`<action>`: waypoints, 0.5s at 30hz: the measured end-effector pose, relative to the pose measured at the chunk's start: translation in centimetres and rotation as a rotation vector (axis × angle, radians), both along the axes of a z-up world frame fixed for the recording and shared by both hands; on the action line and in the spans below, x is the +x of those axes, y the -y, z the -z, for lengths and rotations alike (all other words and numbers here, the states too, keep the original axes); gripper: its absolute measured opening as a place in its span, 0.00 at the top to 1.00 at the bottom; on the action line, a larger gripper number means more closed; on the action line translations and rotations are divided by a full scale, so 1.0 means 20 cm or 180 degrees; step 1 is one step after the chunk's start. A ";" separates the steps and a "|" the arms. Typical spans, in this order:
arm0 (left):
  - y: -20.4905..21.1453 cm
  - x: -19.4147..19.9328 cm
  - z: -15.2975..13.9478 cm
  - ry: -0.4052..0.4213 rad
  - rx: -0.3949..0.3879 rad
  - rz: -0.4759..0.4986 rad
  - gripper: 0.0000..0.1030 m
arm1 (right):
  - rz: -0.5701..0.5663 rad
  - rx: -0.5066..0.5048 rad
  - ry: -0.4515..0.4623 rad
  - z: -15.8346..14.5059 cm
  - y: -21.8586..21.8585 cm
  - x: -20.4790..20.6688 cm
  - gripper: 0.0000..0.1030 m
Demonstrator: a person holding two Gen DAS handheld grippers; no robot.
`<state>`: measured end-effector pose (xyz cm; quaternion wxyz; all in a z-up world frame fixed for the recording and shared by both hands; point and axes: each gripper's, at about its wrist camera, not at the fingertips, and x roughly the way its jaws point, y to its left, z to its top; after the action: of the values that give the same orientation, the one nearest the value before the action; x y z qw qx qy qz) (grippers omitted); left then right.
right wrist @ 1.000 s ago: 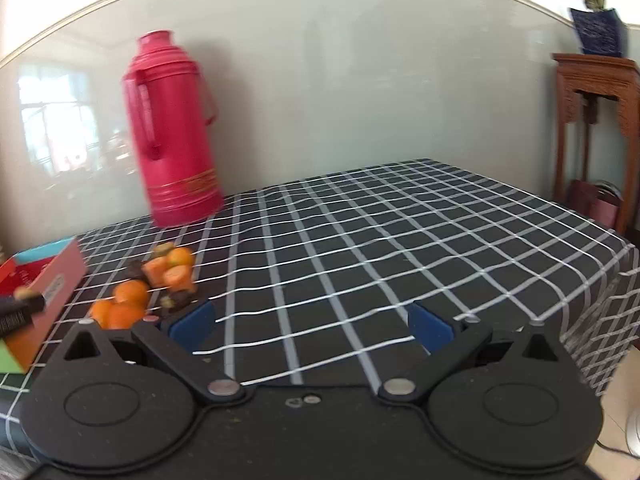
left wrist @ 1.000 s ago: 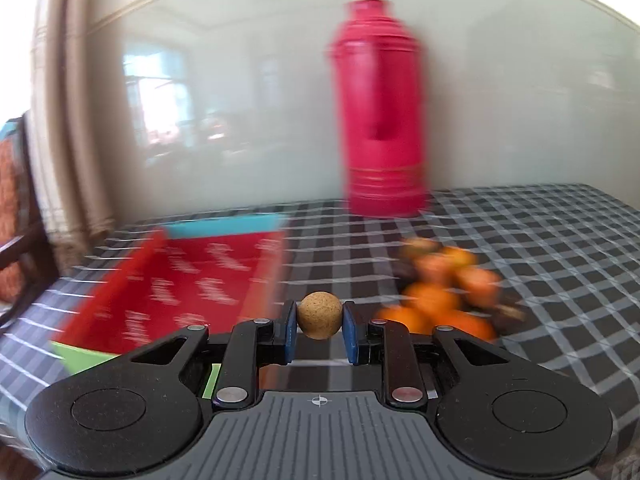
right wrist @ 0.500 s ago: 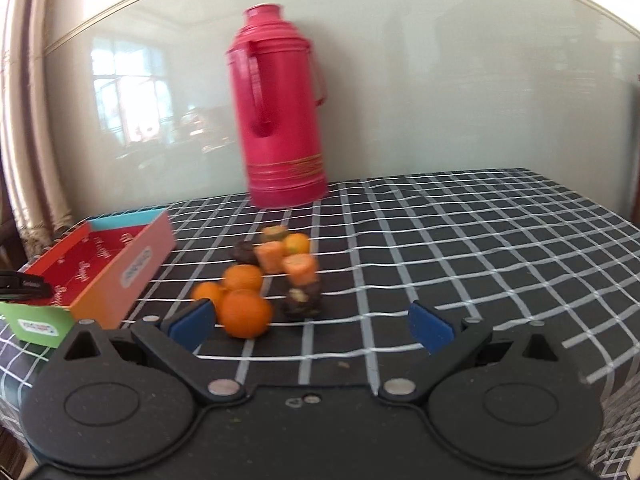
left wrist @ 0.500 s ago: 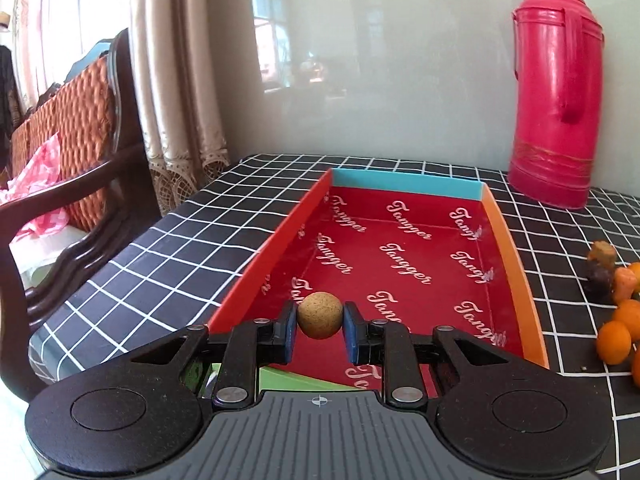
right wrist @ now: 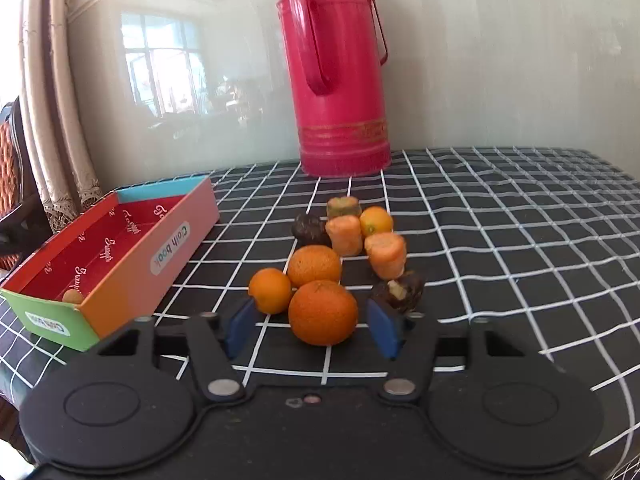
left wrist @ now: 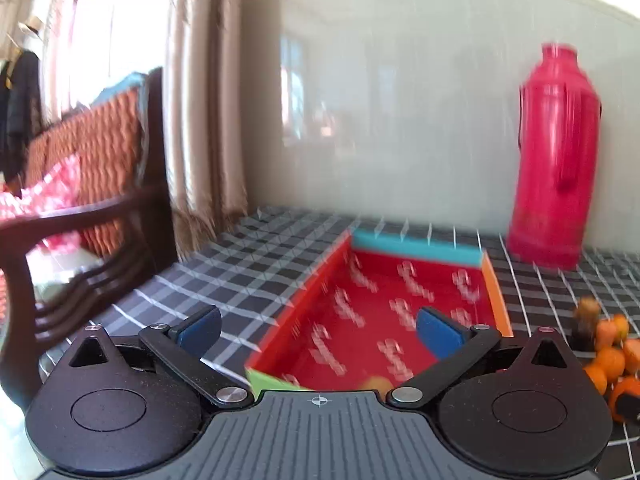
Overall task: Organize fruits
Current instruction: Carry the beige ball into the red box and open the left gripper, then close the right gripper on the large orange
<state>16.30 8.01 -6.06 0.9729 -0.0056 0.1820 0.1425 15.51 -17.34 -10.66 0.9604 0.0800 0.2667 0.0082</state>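
A shallow red box [left wrist: 400, 312] with coloured walls lies on the checked tablecloth; it also shows in the right wrist view [right wrist: 120, 248]. My left gripper [left wrist: 318, 326] is open and empty above the box's near end. A small tan round fruit [left wrist: 378, 383] lies in the box below it, and shows at the box's near corner [right wrist: 73, 296]. A pile of fruit stands right of the box. My right gripper [right wrist: 314, 326] is open, its blue pads on either side of the nearest large orange [right wrist: 322, 312], apart from it.
A tall red thermos [right wrist: 340, 80] stands at the back by the wall. The pile holds more oranges [right wrist: 314, 266], cut carrot pieces [right wrist: 386, 254] and dark fruits [right wrist: 400, 290]. A wooden chair [left wrist: 80, 216] stands left of the table. The table edge is near the box.
My left gripper has opened and let go of the tan fruit, which now lies in the box. My right gripper has moved closer to the pile and now straddles the nearest orange.
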 end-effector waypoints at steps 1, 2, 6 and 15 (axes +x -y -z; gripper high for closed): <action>-0.01 -0.02 -0.01 0.0045 0.0010 -0.0011 0.00 | 0.0008 0.0005 -0.0019 0.01 0.00 0.01 0.53; -0.03 -0.03 -0.02 0.0069 0.0000 -0.0028 0.00 | 0.0017 0.0005 -0.0034 0.01 0.00 0.02 0.53; -0.12 -0.05 -0.03 0.0060 -0.0096 -0.0153 0.00 | 0.0087 0.0042 -0.0094 0.05 0.00 0.06 0.58; -0.40 -0.08 0.00 -0.0044 -0.0393 -0.0659 0.00 | -0.0068 0.0149 0.0114 0.00 -0.07 0.03 0.67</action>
<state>14.78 16.10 -6.01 0.9495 -0.0832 0.1956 0.2308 16.07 -15.90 -10.60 0.9628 0.0995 0.2500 0.0261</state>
